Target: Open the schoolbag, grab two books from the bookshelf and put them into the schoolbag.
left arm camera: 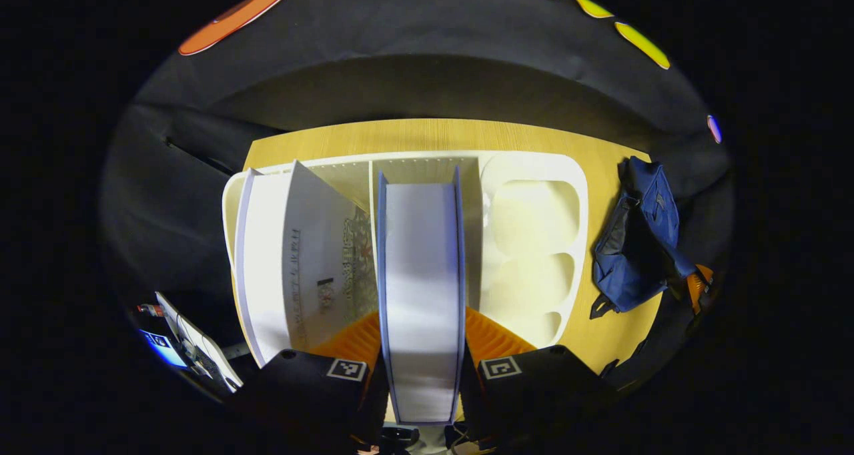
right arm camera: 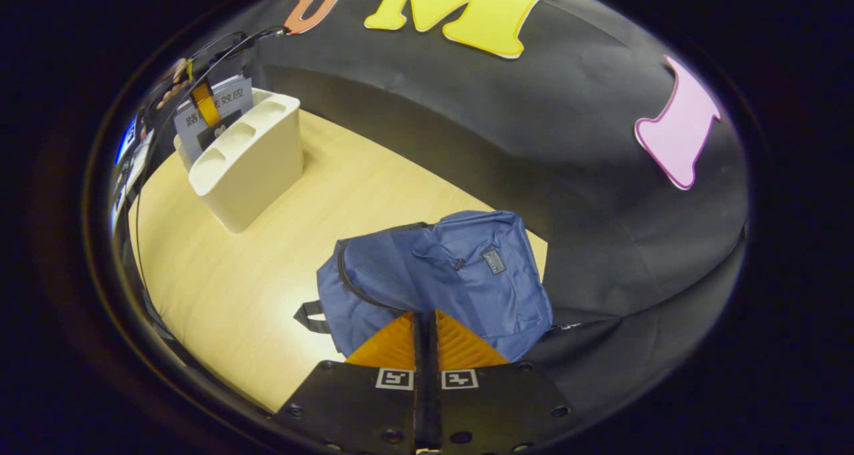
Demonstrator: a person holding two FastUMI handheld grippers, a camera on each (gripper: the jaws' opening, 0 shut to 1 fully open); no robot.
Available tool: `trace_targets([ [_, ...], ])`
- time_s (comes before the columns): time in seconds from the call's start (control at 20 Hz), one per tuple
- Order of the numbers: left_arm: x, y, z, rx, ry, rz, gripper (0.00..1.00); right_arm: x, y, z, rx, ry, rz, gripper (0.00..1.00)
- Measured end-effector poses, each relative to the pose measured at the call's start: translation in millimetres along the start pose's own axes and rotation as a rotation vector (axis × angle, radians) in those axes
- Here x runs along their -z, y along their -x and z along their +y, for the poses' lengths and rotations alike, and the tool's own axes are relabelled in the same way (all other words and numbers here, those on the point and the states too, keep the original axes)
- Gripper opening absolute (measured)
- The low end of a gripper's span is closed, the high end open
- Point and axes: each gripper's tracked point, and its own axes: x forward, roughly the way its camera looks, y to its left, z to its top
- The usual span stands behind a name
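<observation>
A: Item one, the surface?

B: Table (right arm camera: 220, 288), pale wood grain, lit from above. Black cloth wall (right arm camera: 467, 128) behind it and along the right side.

A: Item two, the shelf?

B: Shelf (left arm camera: 534, 241), cream plastic, upright dividers, standing at the table's far left in the right gripper view. Its right-hand section has three scooped pockets. In the left gripper view a second book (left arm camera: 300, 261) leans in the left slot, white pages and a printed cover showing.

A: Item three, the book in hand?

B: Book (left arm camera: 421, 295), blue-edged cover, white page block facing the camera. It stands in the middle slot, spine away, directly between the fingers of the left gripper (left arm camera: 421, 355).

A: State of that claw?

B: Pinching the book, one finger pressed on each cover.

A: Item four, the bag?

B: Bag (right arm camera: 440, 281), dark blue fabric, lying slumped on the table's right part near the wall, well apart from the shelf. A black strap loop sticks out at its left. Whether its zip is undone, I cannot tell.

A: And the other claw?

B: Right gripper (right arm camera: 425, 341), fingers pressed together with nothing between them, hanging just above the bag's near edge.
</observation>
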Motion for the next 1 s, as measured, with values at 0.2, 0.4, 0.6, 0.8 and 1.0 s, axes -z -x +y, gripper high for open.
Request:
trace_targets([
  [0.2,-4,17,0,0.005,-0.025,-0.049,0.45,3,1,0,-0.003,-0.011,-0.002,0.01],
  [0.4,3,56,4,-0.005,-0.043,-0.142,0.43,4,2,0,-0.004,-0.010,-0.006,0.01],
  [0.6,21,115,7,0.035,0.017,-0.264,0.43,6,4,2,-0.008,-0.010,-0.006,0.01],
  [0.8,42,175,-1,0.137,0.130,-0.393,0.43,12,2,6,-0.016,0.004,0.003,0.01],
  [1.0,63,211,-18,0.252,0.226,-0.504,0.43,12,1,6,-0.024,0.011,0.001,0.01],
])
